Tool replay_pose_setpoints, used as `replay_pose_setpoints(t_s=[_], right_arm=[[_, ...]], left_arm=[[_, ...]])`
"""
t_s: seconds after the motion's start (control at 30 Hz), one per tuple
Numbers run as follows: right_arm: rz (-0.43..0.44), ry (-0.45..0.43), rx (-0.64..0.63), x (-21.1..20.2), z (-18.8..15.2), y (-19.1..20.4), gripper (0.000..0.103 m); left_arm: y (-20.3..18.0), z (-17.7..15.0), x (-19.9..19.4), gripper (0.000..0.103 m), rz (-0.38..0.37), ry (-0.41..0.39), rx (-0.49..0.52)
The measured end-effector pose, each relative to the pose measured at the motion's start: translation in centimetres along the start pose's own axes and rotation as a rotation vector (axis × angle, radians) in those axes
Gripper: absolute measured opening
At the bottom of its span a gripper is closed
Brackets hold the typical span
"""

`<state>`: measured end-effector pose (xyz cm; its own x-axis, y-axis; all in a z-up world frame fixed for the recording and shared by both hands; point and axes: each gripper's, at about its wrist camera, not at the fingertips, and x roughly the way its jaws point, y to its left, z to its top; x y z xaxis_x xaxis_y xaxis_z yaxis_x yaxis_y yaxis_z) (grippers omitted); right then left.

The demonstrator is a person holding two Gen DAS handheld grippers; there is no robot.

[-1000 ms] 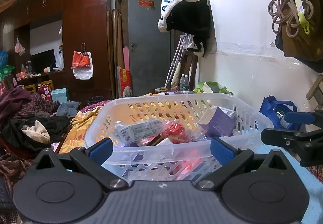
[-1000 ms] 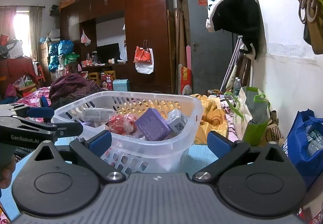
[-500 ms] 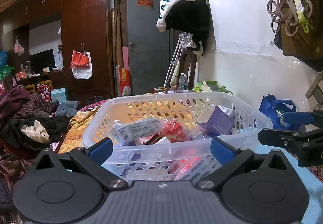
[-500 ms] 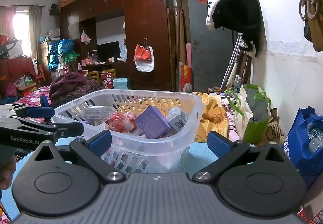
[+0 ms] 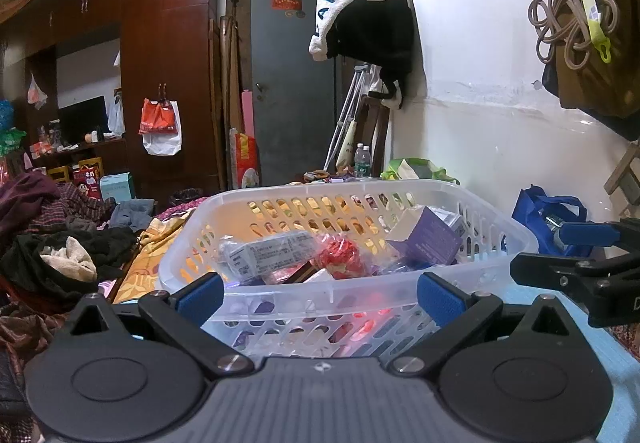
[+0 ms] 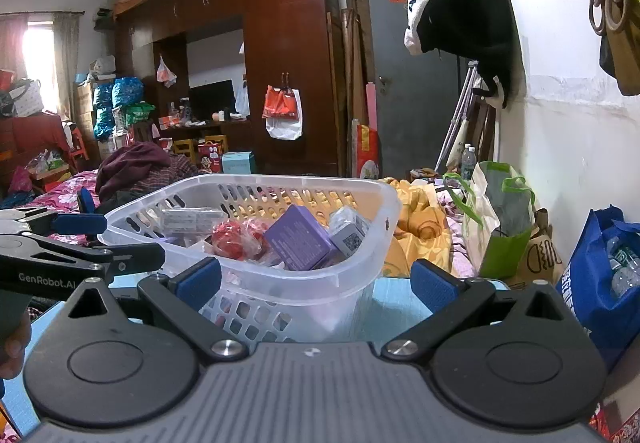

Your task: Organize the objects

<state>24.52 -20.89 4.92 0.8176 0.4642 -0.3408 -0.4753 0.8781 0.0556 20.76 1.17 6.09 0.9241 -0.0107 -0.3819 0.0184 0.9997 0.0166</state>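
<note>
One white plastic basket stands on the light blue table, near its far edge, holding one purple box, one red wrapped packet and one long white pack, while the left gripper and the right gripper, two in all, have their jaws wide apart and grip nothing.
</note>
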Motion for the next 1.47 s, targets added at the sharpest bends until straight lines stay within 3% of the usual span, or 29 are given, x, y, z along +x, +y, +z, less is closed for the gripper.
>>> replay_pose_setpoints(t_s=[1.47], right_arm=[[0.004, 0.001, 0.005, -0.26, -0.19, -0.07, 0.103]], left_arm=[[0.12, -0.62, -0.57, 0.103, -0.034, -0.016, -0.011]])
